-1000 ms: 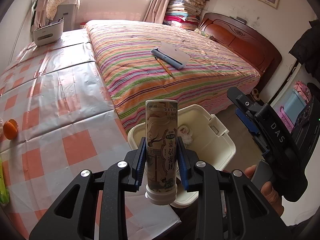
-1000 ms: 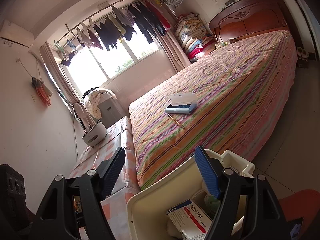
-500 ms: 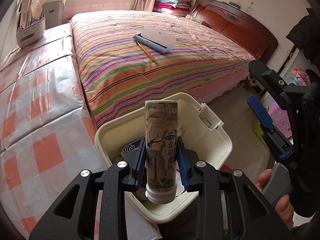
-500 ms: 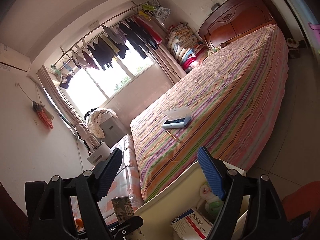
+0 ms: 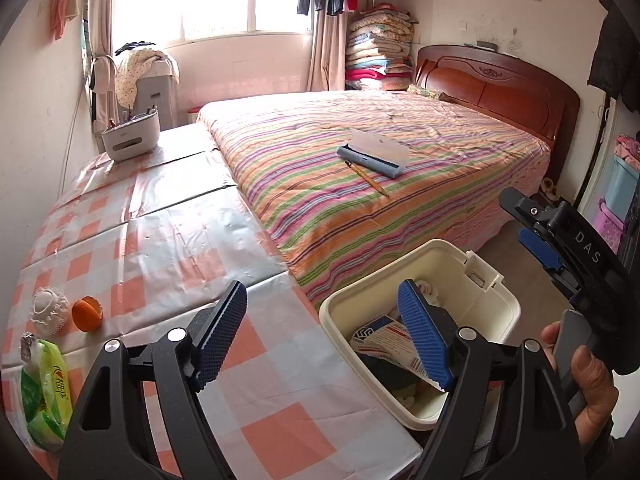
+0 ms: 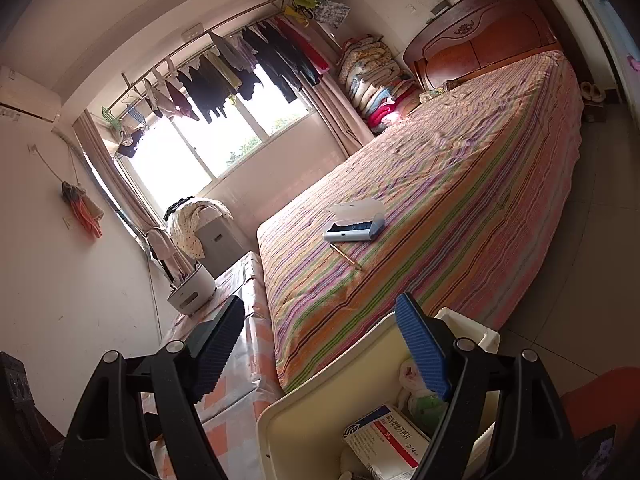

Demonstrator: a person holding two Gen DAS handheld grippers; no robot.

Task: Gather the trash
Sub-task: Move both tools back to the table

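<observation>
A cream trash bin sits off the table's front right corner, holding a white medicine box and other trash. It also shows in the right wrist view with the box. My left gripper is open and empty, above the table edge and the bin's left rim. My right gripper is open and empty above the bin; it shows at the right in the left wrist view. On the table's left lie an orange peel, a white crumpled wad and a green wrapper.
The checked table abuts a striped bed carrying an open pencil case and a pencil. A white holder stands at the table's far end. Tiled floor lies right of the bin.
My left gripper held a printed tube over the bin; it has opened, the tube is gone from it, and it has lifted and drawn back left. The right gripper stayed open.
</observation>
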